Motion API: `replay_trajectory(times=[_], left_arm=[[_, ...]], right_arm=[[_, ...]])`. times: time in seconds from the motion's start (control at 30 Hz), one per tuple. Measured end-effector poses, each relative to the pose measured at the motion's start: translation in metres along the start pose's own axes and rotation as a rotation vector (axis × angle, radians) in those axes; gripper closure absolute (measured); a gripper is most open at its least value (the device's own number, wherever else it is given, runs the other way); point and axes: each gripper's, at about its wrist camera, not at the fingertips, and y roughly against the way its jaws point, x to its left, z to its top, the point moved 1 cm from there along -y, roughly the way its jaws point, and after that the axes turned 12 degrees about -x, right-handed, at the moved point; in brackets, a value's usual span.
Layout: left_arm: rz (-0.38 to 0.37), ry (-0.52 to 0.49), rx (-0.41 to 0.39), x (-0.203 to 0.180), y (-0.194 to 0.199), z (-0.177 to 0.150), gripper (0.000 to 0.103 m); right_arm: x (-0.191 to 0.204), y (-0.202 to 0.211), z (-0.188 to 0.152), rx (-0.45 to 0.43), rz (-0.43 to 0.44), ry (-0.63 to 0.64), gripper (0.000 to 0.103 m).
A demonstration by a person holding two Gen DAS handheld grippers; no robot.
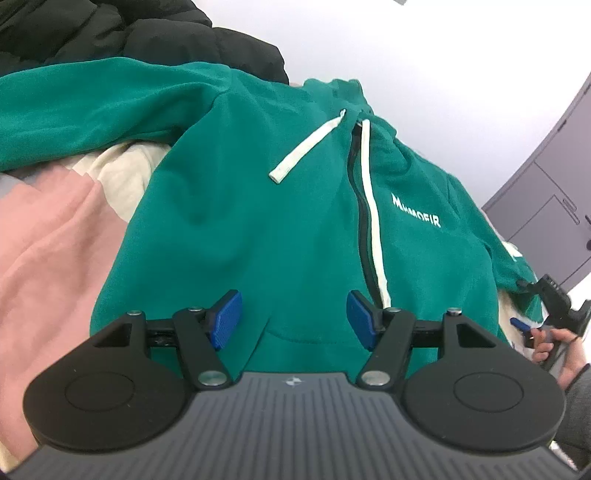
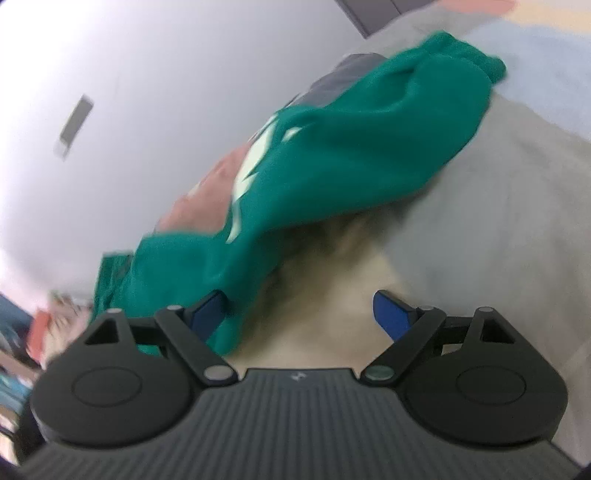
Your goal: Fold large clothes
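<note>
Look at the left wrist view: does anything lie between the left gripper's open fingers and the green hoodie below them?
Nothing visible does. The left gripper stands open right over the green hoodie, with bare green cloth showing between its fingers. The white drawstring beside the zip is part of the hoodie, near the right-hand finger.

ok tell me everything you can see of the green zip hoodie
The green fleece zip-up hoodie lies front-up and spread out, zipped closed, over a pink garment and a cream one. It has two white drawcords, white chest lettering, a front pocket and a bunched hood. One sleeve stretches sideways below a black puffer jacket; the other lies loose by the open right gripper.
</note>
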Motion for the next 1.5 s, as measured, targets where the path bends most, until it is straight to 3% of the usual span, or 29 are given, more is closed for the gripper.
replay_trajectory(times=[0.17,0.33,0.43,0.57,0.7,0.8,0.97,1.07,1.2,1.23,1.33,1.5], left_arm=[[0.033,-0.002,-0.032,-0.002,-0.005,0.000,0.035],[0.072,0.022,-0.055,-0.001,-0.015,0.003,0.035],[0.091,0.042,-0.058,0.002,-0.020,0.004,0.035],[0.114,0.047,-0.069,0.004,-0.022,0.004,0.035],[0.130,0.051,-0.074,0.006,-0.023,0.005,0.035],[0.136,0.046,-0.078,0.005,-0.023,0.005,0.035],[0.140,0.049,-0.083,0.006,-0.025,0.005,0.035],[0.138,0.045,-0.085,0.005,-0.024,0.004,0.035],[0.137,0.039,-0.094,0.003,-0.018,0.003,0.035],[0.140,0.036,-0.098,0.003,-0.016,0.003,0.035],[0.141,0.037,-0.115,0.002,-0.013,0.002,0.035],[0.167,0.037,-0.123,0.003,-0.014,0.002,0.035]], right_arm=[[-0.021,-0.020,0.022,-0.152,0.108,-0.083,0.015],[-0.061,-0.031,0.052,-0.314,0.146,-0.345,0.015],[-0.084,-0.048,0.060,-0.276,0.144,-0.502,0.015],[-0.070,-0.053,0.067,-0.269,0.084,-0.418,0.015],[-0.056,-0.054,0.077,-0.328,0.054,-0.344,0.016],[-0.055,-0.050,0.092,-0.359,0.099,-0.338,0.018],[-0.043,-0.027,0.104,-0.411,0.259,-0.192,0.018],[-0.065,-0.012,0.093,-0.352,0.261,-0.265,0.018],[-0.109,-0.001,0.060,-0.247,0.158,-0.388,0.021],[-0.116,-0.004,0.055,-0.241,0.170,-0.391,0.021],[-0.119,-0.005,0.059,-0.276,0.194,-0.383,0.020],[-0.114,-0.024,0.084,-0.342,0.094,-0.395,0.020]])
